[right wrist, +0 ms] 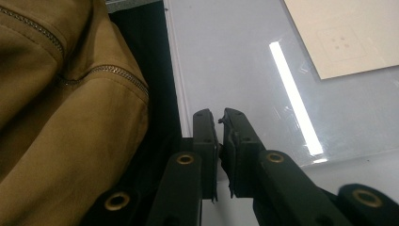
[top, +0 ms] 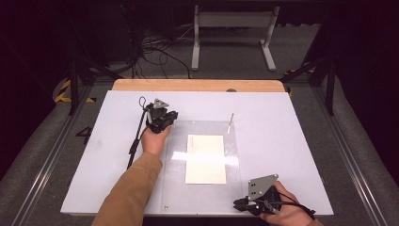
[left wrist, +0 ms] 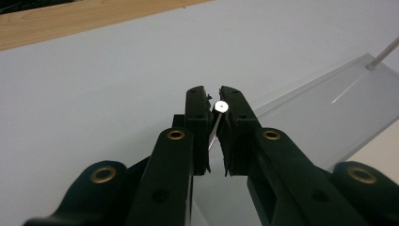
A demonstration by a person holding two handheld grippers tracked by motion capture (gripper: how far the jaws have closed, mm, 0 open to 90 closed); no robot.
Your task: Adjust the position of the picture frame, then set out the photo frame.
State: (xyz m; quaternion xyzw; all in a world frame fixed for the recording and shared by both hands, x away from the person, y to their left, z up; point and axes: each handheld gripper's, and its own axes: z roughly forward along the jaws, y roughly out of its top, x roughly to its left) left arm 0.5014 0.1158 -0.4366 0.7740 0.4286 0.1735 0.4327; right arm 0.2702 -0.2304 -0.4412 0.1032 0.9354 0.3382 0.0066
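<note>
My left gripper (top: 168, 121) (left wrist: 214, 92) hovers at the far left corner of a clear acrylic plate (top: 235, 188) (left wrist: 329, 108). It is shut on a thin metal pin (left wrist: 220, 107), whose round flat head shows between the jaw tips. A second metal pin (top: 230, 123) (left wrist: 383, 54) stands at the plate's far right corner. A cream sheet of paper (top: 205, 158) (right wrist: 348, 33) lies in the middle of the plate. My right gripper (top: 237, 204) (right wrist: 219, 114) sits at the plate's near right corner, pointing left, shut with nothing between its jaws.
The plate rests on a white board (top: 291, 141) over a wooden tabletop (top: 197, 85). A brown jacket sleeve (top: 131, 188) (right wrist: 70, 117) runs along the plate's left side. A cable (top: 135, 141) trails from the left gripper. A white frame (top: 233, 33) stands on the floor beyond.
</note>
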